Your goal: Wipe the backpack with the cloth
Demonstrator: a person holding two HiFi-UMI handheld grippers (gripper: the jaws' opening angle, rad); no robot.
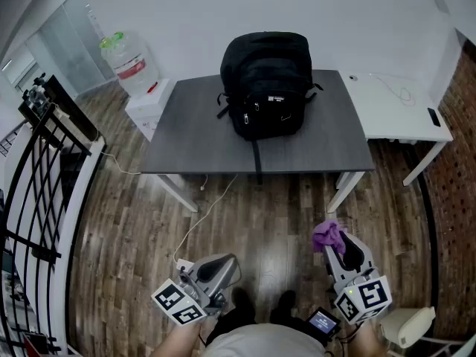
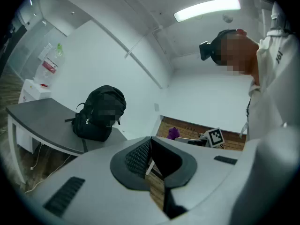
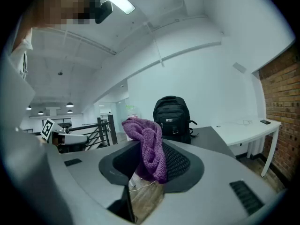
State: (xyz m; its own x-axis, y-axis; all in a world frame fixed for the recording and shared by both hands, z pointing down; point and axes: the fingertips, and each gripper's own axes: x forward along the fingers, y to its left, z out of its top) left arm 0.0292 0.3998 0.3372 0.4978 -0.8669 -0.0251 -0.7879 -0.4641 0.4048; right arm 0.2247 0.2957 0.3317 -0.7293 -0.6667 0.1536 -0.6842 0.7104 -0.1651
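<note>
Tongs (head view): Your left tongs (image 1: 227, 265) were pressed together on nothing. Your right tongs (image 1: 336, 245) pinched the cloth (image 1: 328, 235). Both were low over the wooden floor (image 1: 268, 214), well apart from the surface (image 1: 186, 140).
Backpack (head view): The backpack (image 1: 266, 84) stood upright at the far edge of the dark grey surface, with one strap (image 1: 257, 162) hanging over the near edge.
Progress (head view): You had the cloth in hand, but it touched nothing. By the look of it no wiping was done, so the approach and the whole wipe were left.
Tongs (left gripper view): The tips met, and only floor showed through the gap lower down. One pad was black and finely ribbed.
Scene (left gripper view): The backpack (image 2: 99, 112) sat rounded and bulging on the smooth, flat surface (image 2: 42, 118). The cloth (image 2: 173, 133) showed as a small purple lump beyond.
Tongs (right gripper view): The pads clamped the cloth (image 3: 147, 146), which bunched above them and drooped below.
Materials (right gripper view): The cloth was soft, thick and looped like terry. The backpack (image 3: 172, 114) was black woven fabric with a domed top, a front pocket and small zip pulls. The surface (image 3: 211, 137) looked matte and hard.
</note>
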